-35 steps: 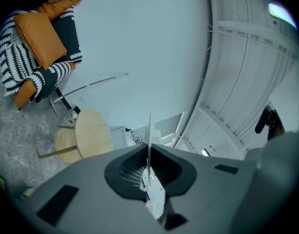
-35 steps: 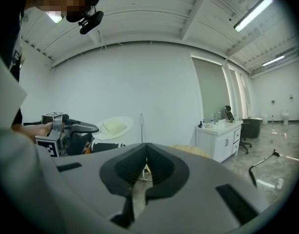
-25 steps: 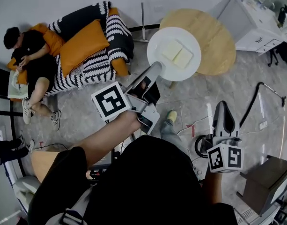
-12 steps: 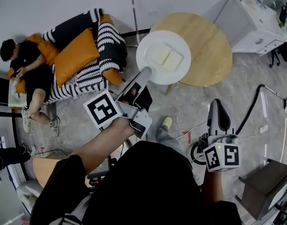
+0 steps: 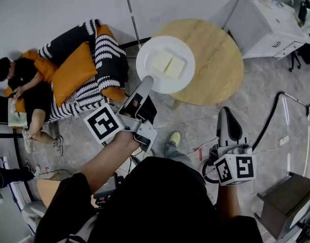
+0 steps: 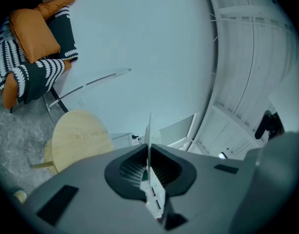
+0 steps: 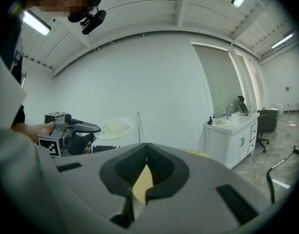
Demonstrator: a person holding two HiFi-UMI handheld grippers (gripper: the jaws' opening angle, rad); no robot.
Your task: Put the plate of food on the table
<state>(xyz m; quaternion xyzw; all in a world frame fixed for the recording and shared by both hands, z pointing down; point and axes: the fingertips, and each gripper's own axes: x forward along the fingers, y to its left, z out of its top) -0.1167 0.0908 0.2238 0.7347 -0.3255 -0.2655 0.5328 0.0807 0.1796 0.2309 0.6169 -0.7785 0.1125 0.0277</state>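
A white plate (image 5: 165,65) with two pale yellow slabs of food (image 5: 167,65) is held level in the air. My left gripper (image 5: 147,80) is shut on its near rim. In the head view the plate overlaps the left edge of the round wooden table (image 5: 213,59). The left gripper view shows the plate (image 6: 149,130) edge-on as a thin white line between the jaws of the left gripper (image 6: 149,152), with the table (image 6: 78,140) lower left. My right gripper (image 5: 227,114) points up over the floor, shut and holding nothing. From the right gripper (image 7: 147,145) the plate (image 7: 115,128) appears at the left.
A person lies on a striped sofa with orange cushions (image 5: 74,72) left of the table. A white cabinet (image 5: 261,24) stands at the back right. A black hose (image 5: 276,110) and cables trail across the floor, and a brown box (image 5: 286,196) sits at the lower right.
The plate and left gripper have drifted left and slightly down in the head view, and the table now shows fuller. The right gripper shifted a little left. The grip on the plate is unchanged.
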